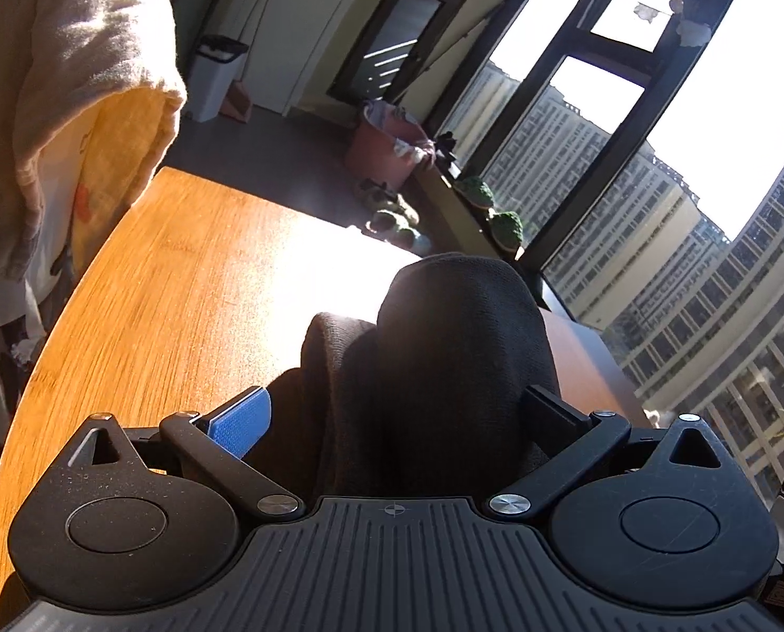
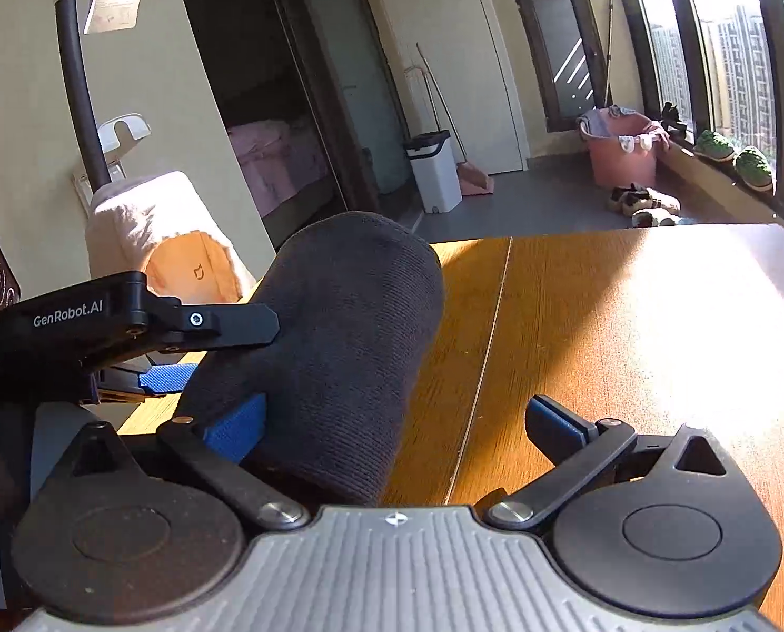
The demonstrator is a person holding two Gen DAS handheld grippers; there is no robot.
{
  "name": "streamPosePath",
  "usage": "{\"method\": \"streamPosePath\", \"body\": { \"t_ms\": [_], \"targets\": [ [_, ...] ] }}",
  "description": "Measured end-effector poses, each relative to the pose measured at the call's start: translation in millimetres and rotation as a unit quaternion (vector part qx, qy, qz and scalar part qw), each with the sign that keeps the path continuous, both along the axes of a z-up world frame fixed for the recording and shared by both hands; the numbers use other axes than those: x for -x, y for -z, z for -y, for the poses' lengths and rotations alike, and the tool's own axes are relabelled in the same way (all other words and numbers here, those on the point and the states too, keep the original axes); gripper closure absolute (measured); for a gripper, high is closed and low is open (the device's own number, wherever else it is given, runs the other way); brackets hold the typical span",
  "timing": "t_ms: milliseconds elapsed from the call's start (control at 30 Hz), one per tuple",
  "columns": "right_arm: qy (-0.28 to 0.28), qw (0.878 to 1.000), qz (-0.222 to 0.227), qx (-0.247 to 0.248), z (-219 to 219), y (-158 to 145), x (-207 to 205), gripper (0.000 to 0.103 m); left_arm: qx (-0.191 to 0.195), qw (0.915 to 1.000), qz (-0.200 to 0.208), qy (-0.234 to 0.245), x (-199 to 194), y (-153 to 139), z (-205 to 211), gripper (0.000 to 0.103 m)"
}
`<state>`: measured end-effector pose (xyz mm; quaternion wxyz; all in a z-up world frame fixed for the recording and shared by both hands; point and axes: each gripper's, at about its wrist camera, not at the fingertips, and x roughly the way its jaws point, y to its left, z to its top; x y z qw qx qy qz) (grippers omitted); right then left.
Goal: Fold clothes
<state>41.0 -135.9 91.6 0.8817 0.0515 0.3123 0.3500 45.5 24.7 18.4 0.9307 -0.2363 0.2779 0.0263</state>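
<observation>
Sunlit wooden bench (image 2: 628,326) seen below. Dark knit garment (image 1: 444,358) bunched between spread left tool (image 1: 397,421) fingers; right tool (image 2: 397,437) spread, garment at 10 o'clock.

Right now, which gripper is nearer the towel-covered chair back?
Left. The left gripper, with the dark garment between its fingers, sits toward the chair back; the right gripper is farther.

I see sun glare on wooden table (image 2: 628,316), big windows (image 1: 734,105) w/ high-rises outside, pink laundry basket (image 2: 623,152) on grey floor (image 2: 539,189), white bin (image 2: 434,174).
</observation>
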Motion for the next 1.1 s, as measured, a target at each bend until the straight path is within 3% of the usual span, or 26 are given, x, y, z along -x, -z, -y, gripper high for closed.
{"method": "streamPosePath", "body": {
  "t_ms": [100,200,367,467,567,733,900,1000,1100],
  "targets": [
    [-0.004,1.000,0.006,-0.005,1.1,-0.1,2.1,0.000,-0.056,0.9984,0.001,0.009,4.4,-6.4,4.1,0.000],
    [-0.007,0.999,-0.008,-0.048,9.6,0.0,1.8,0.000,-0.056,0.9983,0.004,0.016,4.4,-3.5,0.8,0.000],
    [-0.024,0.992,-0.071,-0.103,8.4,12.1,-13.8,0.000,0.053,0.9981,-0.009,0.031,-0.5,12.2,-20.7,0.002],
    [-0.033,0.985,-0.109,-0.132,7.9,18.9,-22.9,0.000,0.087,0.9955,-0.010,0.036,-0.1,18.8,-22.6,0.004],
    [-0.050,0.982,-0.119,-0.136,12.3,19.6,-21.2,0.000,0.104,0.9935,-0.012,0.045,-2.7,20.6,-14.8,0.008],
    [-0.073,0.984,-0.101,-0.127,27.5,11.4,-6.9,0.000,0.086,0.9946,-0.013,0.056,-11.9,17.4,6.4,0.009],
    [-0.046,0.992,-0.070,-0.093,43.7,-1.5,-2.6,0.000,0.094,0.9930,-0.015,0.070,-17.2,20.6,21.1,0.009],
    [-0.021,0.997,-0.045,-0.063,50.8,-9.2,-3.4,0.000,0.081,0.9952,-0.010,0.054,-13.0,18.9,17.0,0.009],
    [-0.007,0.997,-0.031,-0.069,58.9,-18.2,-5.4,0.000,0.070,0.9967,-0.005,0.040,-8.2,19.2,11.6,0.005]
  ]
}}
